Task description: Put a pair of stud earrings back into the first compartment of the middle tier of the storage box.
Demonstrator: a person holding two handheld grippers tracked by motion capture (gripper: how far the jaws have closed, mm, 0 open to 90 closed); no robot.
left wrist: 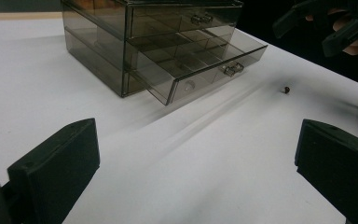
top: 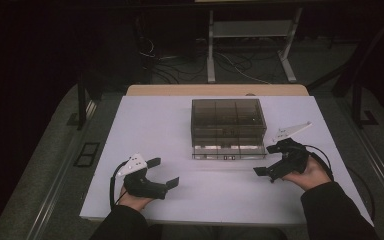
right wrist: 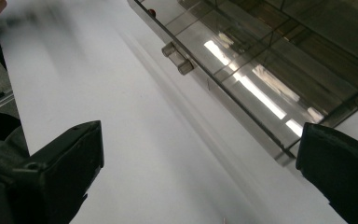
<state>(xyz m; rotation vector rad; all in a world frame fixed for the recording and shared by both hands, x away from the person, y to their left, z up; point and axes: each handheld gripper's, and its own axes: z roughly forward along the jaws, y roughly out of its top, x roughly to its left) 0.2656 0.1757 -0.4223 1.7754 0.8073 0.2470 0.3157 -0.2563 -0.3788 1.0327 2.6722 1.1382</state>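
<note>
Smoky transparent plastic drawer box (top: pixel 228 126) sits mid white surface (top: pixel 160 125), bottom drawer (left wrist: pixel 200 72) pulled out. Right claw (top: pixel 271 161) gapes empty just beside the drawer's corner; left claw (top: pixel 164 172) gapes empty, well apart. Risk: a careless push skids the light box or jams the drawer crooked.

Your left gripper (top: pixel 161 172) sits low at the near left, jaws spread wide and pointing right. Your right gripper (top: pixel 266 160) is at the near right, jaws also wide apart, aimed left, forearm angling in.
</note>
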